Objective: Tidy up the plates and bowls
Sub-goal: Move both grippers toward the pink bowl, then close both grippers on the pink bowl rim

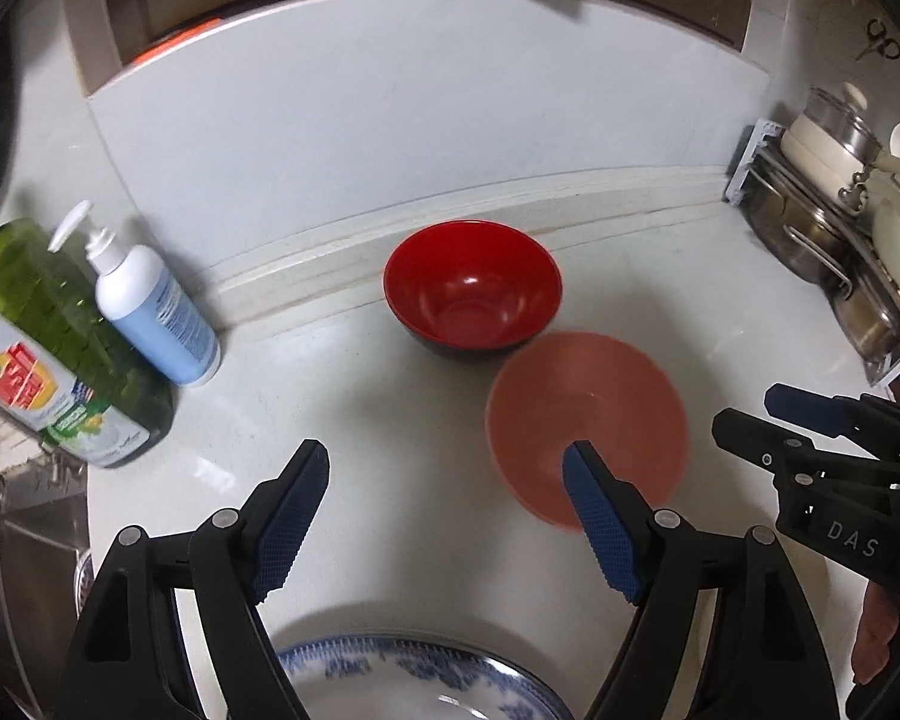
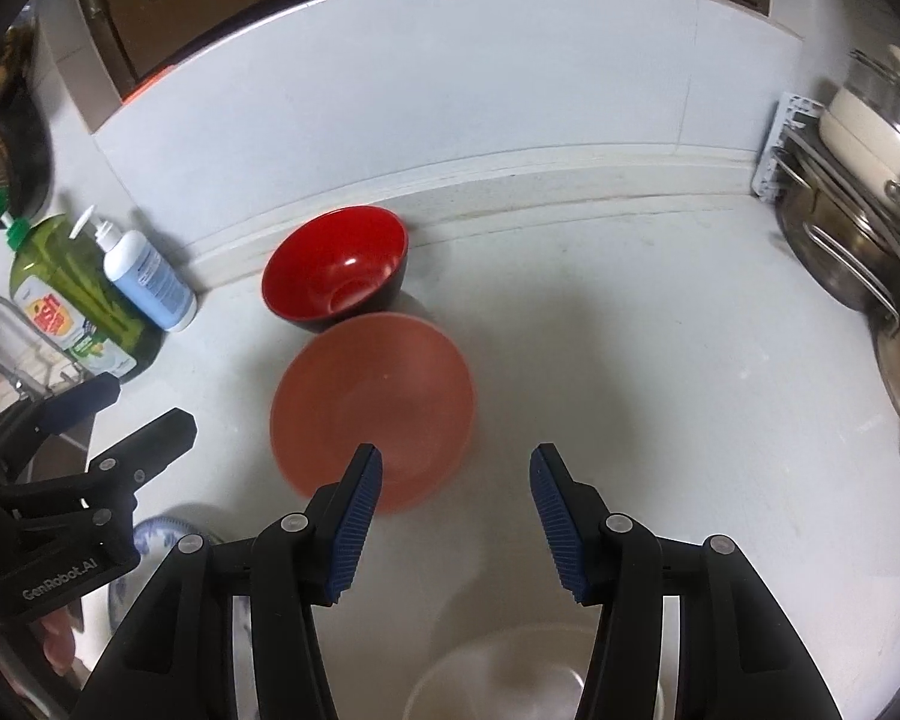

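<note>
White kitchen counter [image 1: 390, 396] holds a glossy red bowl [image 1: 473, 291] touching a matte salmon-pink bowl [image 1: 588, 420] at its 5 o'clock. Left gripper [image 1: 450, 471] and right gripper [image 2: 456, 474] hover, fingers spread and empty; a careless close on the pink rim could knock it into its neighbour.

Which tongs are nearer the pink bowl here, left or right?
It looks about even. The left tongs have one finger overlapping the pink bowl from its left; the right tongs do the same from its right. Both are open and empty.

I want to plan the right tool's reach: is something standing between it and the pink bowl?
Nothing visible does. The right tool is open, and the pink bowl lies just ahead, slightly toward its left finger, with only bare counter between. The red bowl sits behind the pink one.
</note>
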Available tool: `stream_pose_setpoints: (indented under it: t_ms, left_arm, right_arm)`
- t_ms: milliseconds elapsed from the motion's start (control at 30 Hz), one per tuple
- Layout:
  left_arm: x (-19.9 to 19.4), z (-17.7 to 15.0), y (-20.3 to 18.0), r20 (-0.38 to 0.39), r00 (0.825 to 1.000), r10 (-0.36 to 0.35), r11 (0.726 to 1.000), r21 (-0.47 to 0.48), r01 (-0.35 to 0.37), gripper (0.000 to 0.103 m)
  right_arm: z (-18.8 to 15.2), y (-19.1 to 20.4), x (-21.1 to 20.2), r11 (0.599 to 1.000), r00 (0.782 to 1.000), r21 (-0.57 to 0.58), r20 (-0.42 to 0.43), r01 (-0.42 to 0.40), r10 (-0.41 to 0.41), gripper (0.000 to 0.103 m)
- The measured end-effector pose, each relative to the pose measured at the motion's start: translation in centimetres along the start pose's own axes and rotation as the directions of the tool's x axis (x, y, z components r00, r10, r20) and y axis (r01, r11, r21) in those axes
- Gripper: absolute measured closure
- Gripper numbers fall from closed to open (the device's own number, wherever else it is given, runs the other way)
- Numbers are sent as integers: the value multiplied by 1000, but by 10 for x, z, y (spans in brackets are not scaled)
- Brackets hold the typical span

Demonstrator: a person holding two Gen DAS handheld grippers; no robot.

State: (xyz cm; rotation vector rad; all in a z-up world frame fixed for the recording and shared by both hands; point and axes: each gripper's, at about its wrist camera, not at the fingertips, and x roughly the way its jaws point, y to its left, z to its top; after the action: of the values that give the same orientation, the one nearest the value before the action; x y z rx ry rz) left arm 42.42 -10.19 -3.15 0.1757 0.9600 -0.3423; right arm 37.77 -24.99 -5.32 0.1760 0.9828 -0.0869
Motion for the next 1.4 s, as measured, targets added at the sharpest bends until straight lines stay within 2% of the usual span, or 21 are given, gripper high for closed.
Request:
stream_pose_setpoints:
  t_ms: [133,367,467,533,600,800,867,1033,1400]
  left_arm:
    - [20,7,0,-24,1000,-15,1000,17,15,25]
    - [57,10,-7,-102,993,-65,997,26,68,39]
    - [69,9,-12,-128,989,-75,996,36,80,43]
    - [74,8,-15,-140,987,-76,996,41,82,44]
    - [80,9,-17,-152,985,-78,995,45,86,47]
    - [93,11,-25,-178,979,-104,991,61,116,69]
    - [96,10,-28,-190,976,-111,990,63,125,79]
    - [100,9,-28,-192,976,-99,992,57,112,89]
    - [76,10,-29,-162,980,-114,992,38,122,90]
  right_arm:
    - [11,-1,23,1000,999,18,-39,-2,3,50]
    - [17,-7,60,999,995,41,-103,-6,10,52]
    - [17,-7,70,998,992,55,-126,-15,22,61]
    - [17,-7,75,998,991,55,-135,-18,26,62]
    - [17,-6,79,998,989,53,-145,-22,30,67]
    - [16,-7,87,997,984,66,-167,-43,54,77]
    - [15,-8,88,997,984,70,-170,-38,49,80]
    - [15,-8,90,998,984,66,-176,-19,30,87]
    - [10,-10,75,996,987,87,-159,-21,35,88]
